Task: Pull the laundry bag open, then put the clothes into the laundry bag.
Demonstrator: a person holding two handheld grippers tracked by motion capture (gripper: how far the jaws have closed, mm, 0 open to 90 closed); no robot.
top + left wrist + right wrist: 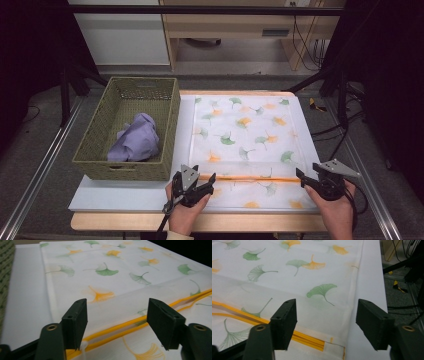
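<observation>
White cloth (247,135) printed with green and orange ginkgo leaves lies flat on the table (125,197), just beside the woven basket (100,150), on the side away from the basket's lilac bundle (136,138). Its near part is folded over, and the orange hem (250,178) runs across it as a double stripe between my two hands.

My left hand-held gripper (202,182) sits at the end of that hem nearest the basket, close to the basket's front corner. In the left gripper view its jaws stand spread wide, with the orange hem (130,325) passing between them; they hold nothing, and the cloth (112,282) stretches away beyond them.

My right hand-held gripper (306,178) sits at the far end of the hem from the basket, at the cloth's outer edge. In the right gripper view its jaws are also spread and empty, straddling the cloth's corner (334,340) where the orange hem (309,338) ends; one jaw hangs over the cloth (299,277), the other over the bare white sheet (369,285) beneath it.

Whether either jaw tip touches the fabric I cannot tell.
</observation>
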